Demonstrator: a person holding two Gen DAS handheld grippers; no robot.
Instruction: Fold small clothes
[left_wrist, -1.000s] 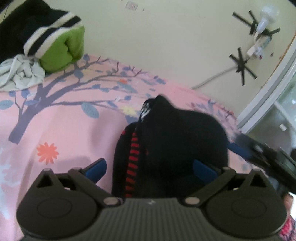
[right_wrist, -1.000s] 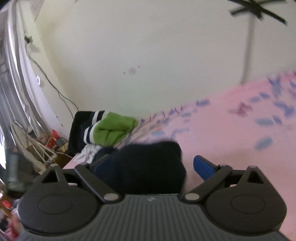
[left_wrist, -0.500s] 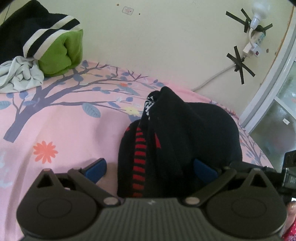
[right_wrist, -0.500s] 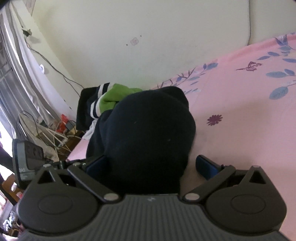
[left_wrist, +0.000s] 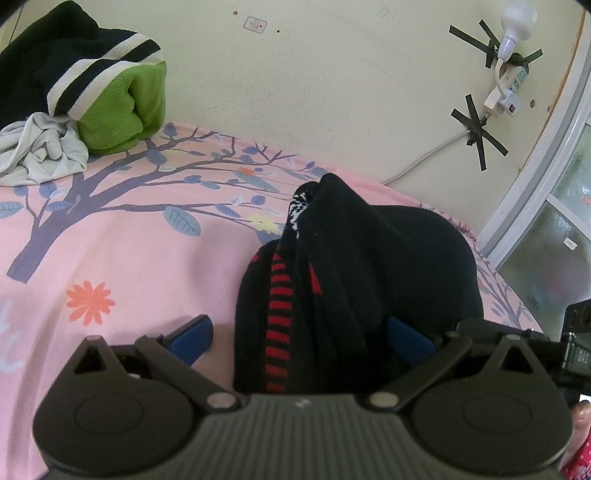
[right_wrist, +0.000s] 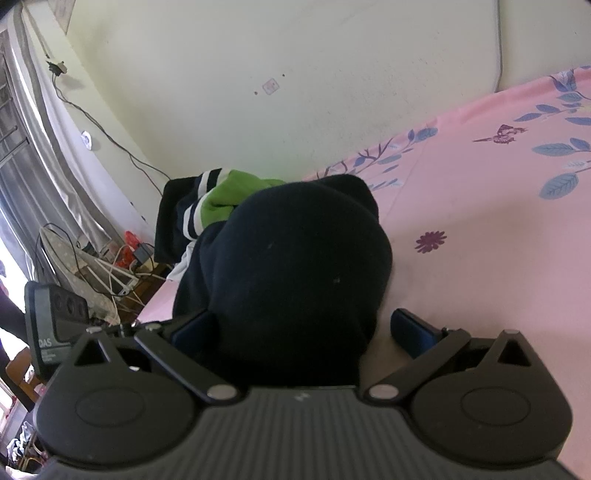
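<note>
A small black garment (left_wrist: 369, 266) with red stripes and a white-patterned tip lies bunched on the pink bedsheet (left_wrist: 122, 258). My left gripper (left_wrist: 300, 338) is open, its blue pads either side of the garment's near end. In the right wrist view the same garment (right_wrist: 295, 266) is a dark mound between the wide-open pads of my right gripper (right_wrist: 303, 332). Whether either gripper's pads touch the cloth is hidden. The other gripper shows at each view's edge.
A folded green and black-and-white striped garment (left_wrist: 103, 85) and a crumpled pale cloth (left_wrist: 40, 151) lie at the bed's far left by the wall. A bulb and taped cable (left_wrist: 491, 85) hang on the wall. Cables and clutter (right_wrist: 103, 266) sit beyond the bed's edge.
Both grippers have settled lower and closer around the black garment, and the blurred motion has stopped. The right wrist view now looks along the bed with the garment filling its middle.
</note>
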